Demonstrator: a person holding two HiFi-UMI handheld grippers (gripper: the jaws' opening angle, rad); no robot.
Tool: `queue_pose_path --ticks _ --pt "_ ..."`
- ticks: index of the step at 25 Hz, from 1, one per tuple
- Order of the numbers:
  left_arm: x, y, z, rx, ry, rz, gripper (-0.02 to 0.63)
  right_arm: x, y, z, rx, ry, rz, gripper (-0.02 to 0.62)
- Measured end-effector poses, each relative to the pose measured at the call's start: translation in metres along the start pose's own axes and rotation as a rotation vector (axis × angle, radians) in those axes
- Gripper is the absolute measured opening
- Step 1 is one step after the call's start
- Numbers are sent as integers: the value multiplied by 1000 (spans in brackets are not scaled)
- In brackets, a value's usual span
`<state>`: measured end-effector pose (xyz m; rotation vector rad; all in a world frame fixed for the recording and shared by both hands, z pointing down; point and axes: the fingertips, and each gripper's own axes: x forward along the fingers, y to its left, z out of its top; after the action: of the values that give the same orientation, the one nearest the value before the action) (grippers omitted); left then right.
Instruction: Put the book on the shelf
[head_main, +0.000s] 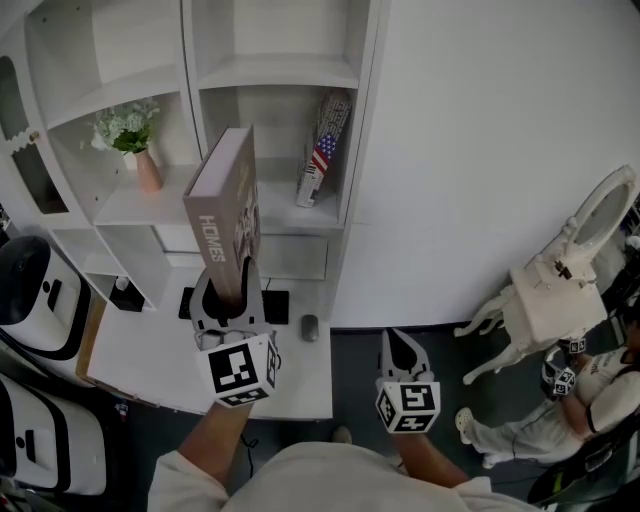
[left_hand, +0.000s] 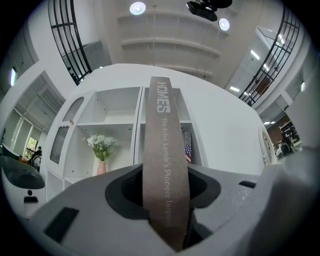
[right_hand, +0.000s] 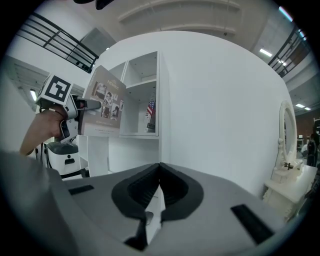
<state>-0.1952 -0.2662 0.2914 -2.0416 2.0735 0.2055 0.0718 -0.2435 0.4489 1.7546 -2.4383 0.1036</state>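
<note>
Shelf (head_main: 272, 72) behind book (head_main: 224, 200) in left tongs (head_main: 230, 292)

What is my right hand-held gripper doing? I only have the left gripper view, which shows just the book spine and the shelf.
Observer: The right hand-held gripper is shut and empty. It is off to the right of the left hand-held gripper, which clamps the book.
Operator: Anything under the shelf?
Observer: A white desk juts out below the shelf, with a mouse on it.
Operator: Is there room beside the flag book?
Observer: The flag book stands at its compartment's right side. Bare board shows to its left.
</note>
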Motion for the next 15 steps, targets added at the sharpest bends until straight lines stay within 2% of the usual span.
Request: queue_pose_path --ticks 10,15 --pt "47 6 11 -22 -17 48 164 7 -41 -12 29 18 -30 5" --pt "64 2 14 -23 -28 46 164 9 -55 -15 39 23 -49 5"
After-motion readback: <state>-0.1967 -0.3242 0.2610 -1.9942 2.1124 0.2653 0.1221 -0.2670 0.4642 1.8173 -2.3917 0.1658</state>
